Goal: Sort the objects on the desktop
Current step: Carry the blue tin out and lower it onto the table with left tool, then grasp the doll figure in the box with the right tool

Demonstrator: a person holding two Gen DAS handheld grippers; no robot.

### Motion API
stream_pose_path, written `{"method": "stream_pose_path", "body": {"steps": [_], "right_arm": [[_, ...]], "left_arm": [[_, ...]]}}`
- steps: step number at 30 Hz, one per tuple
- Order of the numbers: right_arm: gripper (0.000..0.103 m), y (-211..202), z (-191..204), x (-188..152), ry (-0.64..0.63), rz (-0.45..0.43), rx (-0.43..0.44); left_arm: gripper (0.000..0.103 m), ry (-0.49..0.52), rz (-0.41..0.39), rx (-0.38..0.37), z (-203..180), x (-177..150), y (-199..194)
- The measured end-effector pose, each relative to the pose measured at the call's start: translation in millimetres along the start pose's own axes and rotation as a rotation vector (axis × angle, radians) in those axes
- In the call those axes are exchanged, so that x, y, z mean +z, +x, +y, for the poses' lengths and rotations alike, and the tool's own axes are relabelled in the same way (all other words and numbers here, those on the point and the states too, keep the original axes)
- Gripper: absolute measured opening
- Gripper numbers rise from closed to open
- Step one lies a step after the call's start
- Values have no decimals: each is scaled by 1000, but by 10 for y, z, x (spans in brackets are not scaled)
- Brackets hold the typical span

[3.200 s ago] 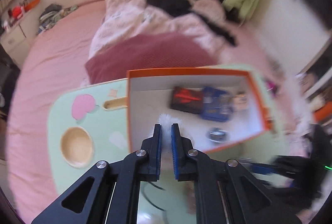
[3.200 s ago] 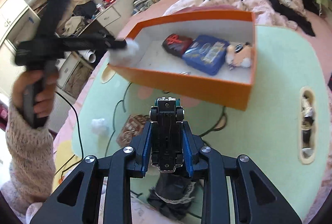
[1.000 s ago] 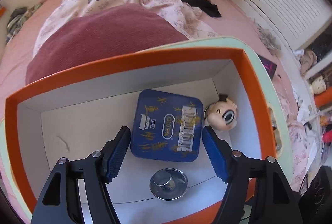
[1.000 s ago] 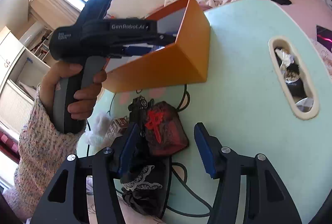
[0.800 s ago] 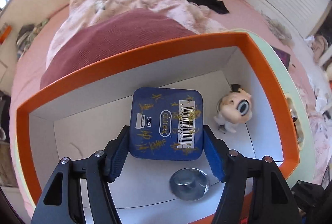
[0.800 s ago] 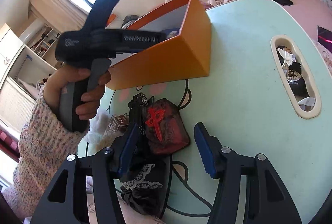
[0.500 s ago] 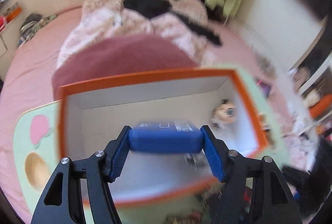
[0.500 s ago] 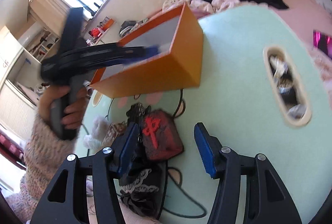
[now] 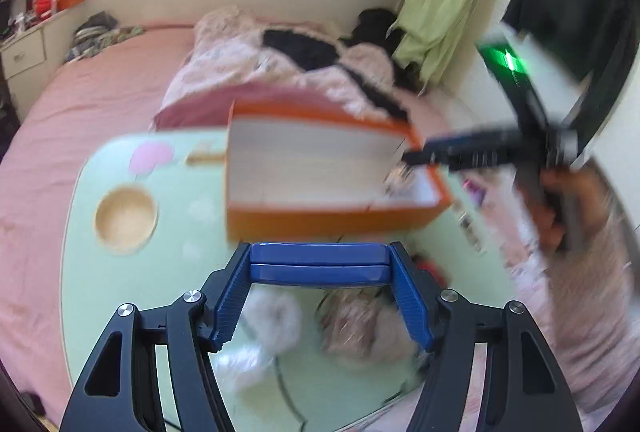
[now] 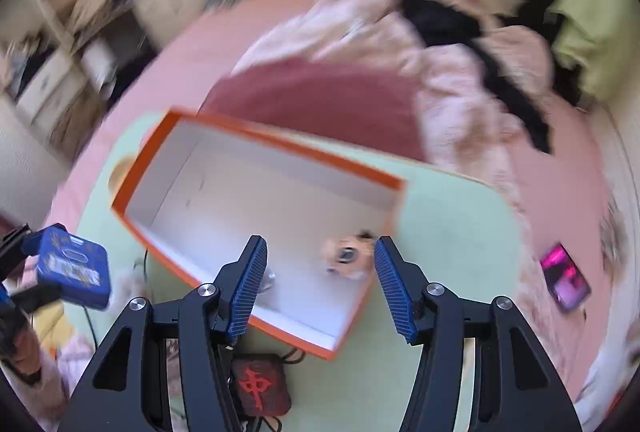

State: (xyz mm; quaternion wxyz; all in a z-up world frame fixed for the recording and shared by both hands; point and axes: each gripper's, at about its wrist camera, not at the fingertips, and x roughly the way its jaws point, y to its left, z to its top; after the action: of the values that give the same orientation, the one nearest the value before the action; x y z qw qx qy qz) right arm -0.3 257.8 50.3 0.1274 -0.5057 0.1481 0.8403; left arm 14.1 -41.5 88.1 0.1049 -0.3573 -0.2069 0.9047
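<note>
Left wrist view: the blue tin (image 9: pixel 319 266) sits clamped edge-on between the left gripper (image 9: pixel 320 296) pads, held above the green table (image 9: pixel 80 292), in front of the orange box (image 9: pixel 332 220). Gripped only by its narrow rims, it could twist or slip. The right gripper (image 10: pixel 318 284) hangs empty, jaws apart, over the box's figurine (image 10: pixel 347 256); crossing hands might collide.

One orange box (image 10: pixel 224 191) sits at frame centre, holding one figurine (image 10: pixel 348 256) and one small metal disc (image 10: pixel 269 278). Outside it are one blue tin (image 10: pixel 74 266) at left, one red-marked pouch (image 10: pixel 262 384) at bottom, and one phone (image 10: pixel 564 278) at right.
</note>
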Motion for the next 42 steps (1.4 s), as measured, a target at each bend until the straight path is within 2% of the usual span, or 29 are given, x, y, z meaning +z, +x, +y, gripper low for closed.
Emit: {"method": "stream_pose_path", "body": {"steps": [2,5,8,10,12,13,14,15,17,18,20,21,22,23,25,28,31,33,34,39,40,42], "right_arm": [[54,187,115,112,-102,103,-117],[50,372,128,195,-101,203,-155],[49,460,189,234,-101,241,-202],[41,602,200,225,-104,284,-297],[40,754,226,195,-116,333,-401],[38,767,243,215,-120,323,-409],[38,744,290,233,-130,316,-401],[38,678,331,261,-118,309,-313],[38,573,318,337,-55,289,-72],[38,479,302,383,-29,256,3],[38,316,255,449,13,208,-24],[39,245,255,468,23,201,-53],[41,213,270,463,29,206,-46],[42,191,279,461,34,217,-29],[52,196,373,391,27,251,22],[55,368,514,244,39,342,85],[58,426,658,249,-3,336,-20],[54,385,743,270,-24,316,-38],[31,372,783,280,-30,313,-8],[28,341,883,312,3,277,51],[28,267,835,354,39,230,75],[28,-39,710,404,109,69,122]], "left_arm": [[66,-40,17,-8,96,-166,140],[67,-93,-12,-56,203,-302,188],[67,-97,-19,-23,232,-345,214],[67,-97,-16,-3,240,-385,247],[67,-101,-5,0,254,-419,309],[67,-104,4,-2,258,-436,342],[67,-106,7,-4,263,-441,353],[67,-109,7,-8,264,-446,362],[67,-110,8,-13,262,-448,366],[67,-111,3,-12,259,-449,358],[67,-114,-8,-17,256,-449,352],[67,-116,-13,-20,259,-447,346],[67,-118,-16,-23,260,-446,344],[67,-117,-18,-24,258,-446,342],[67,-115,-18,-26,249,-450,354],[67,-110,-16,-32,237,-447,351],[67,-103,-17,-30,239,-449,342],[67,-107,-19,-32,243,-454,336],[67,-112,-18,-35,250,-456,339],[67,-122,-16,-35,269,-463,336],[67,-122,-19,-37,269,-465,330],[67,-122,-22,-38,276,-464,328]]}}
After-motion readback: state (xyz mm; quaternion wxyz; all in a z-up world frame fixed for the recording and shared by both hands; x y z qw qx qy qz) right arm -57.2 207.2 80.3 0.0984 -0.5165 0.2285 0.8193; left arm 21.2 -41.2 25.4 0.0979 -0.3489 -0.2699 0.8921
